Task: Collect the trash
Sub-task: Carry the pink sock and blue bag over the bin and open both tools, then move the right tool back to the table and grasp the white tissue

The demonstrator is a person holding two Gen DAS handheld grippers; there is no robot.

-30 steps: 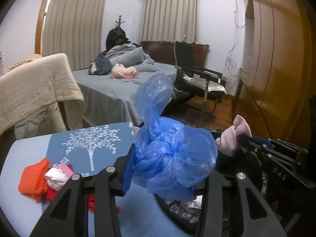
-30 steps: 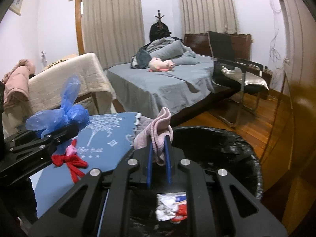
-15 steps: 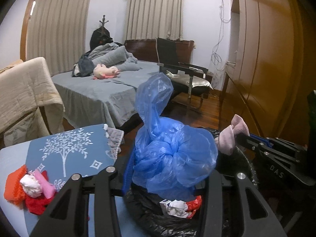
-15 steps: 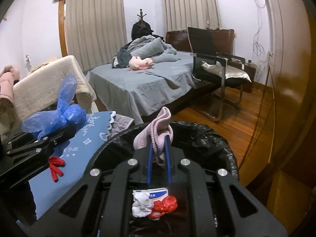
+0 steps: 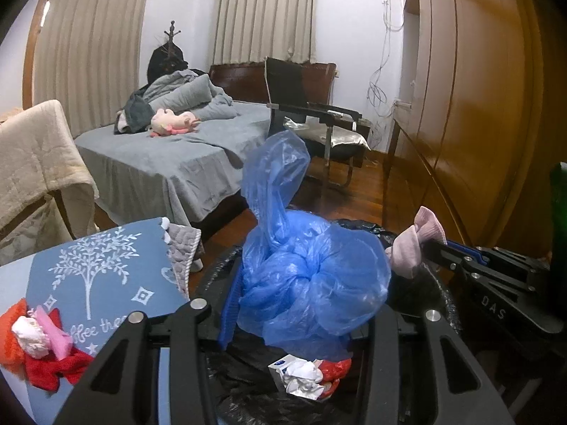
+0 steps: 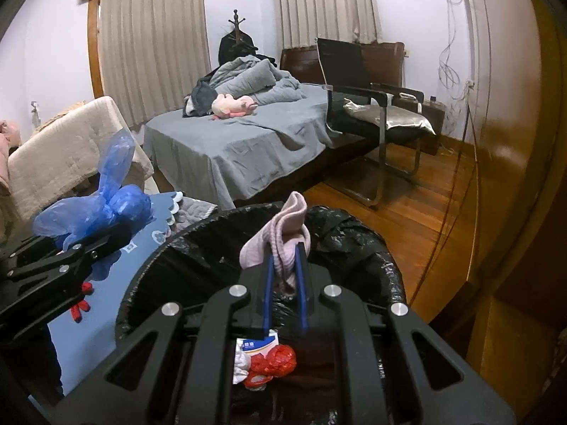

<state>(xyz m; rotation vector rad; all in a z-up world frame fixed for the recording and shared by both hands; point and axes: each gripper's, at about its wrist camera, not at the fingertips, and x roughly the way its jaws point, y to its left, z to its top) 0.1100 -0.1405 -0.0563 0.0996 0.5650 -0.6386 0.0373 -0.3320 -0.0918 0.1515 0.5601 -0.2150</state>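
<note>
Both grippers now over black-lined bin, left fingers gripping crumpled blue bag, right pinching pink cloth

The left hand-held gripper clamped a knotted blue plastic bag above the black-lined trash bin beside the tabletop.

I see a table bearing a blue tree-print mat; red and pink scraps lie at its near left.

Grey bed (curtains drawn), wooden floor
</note>
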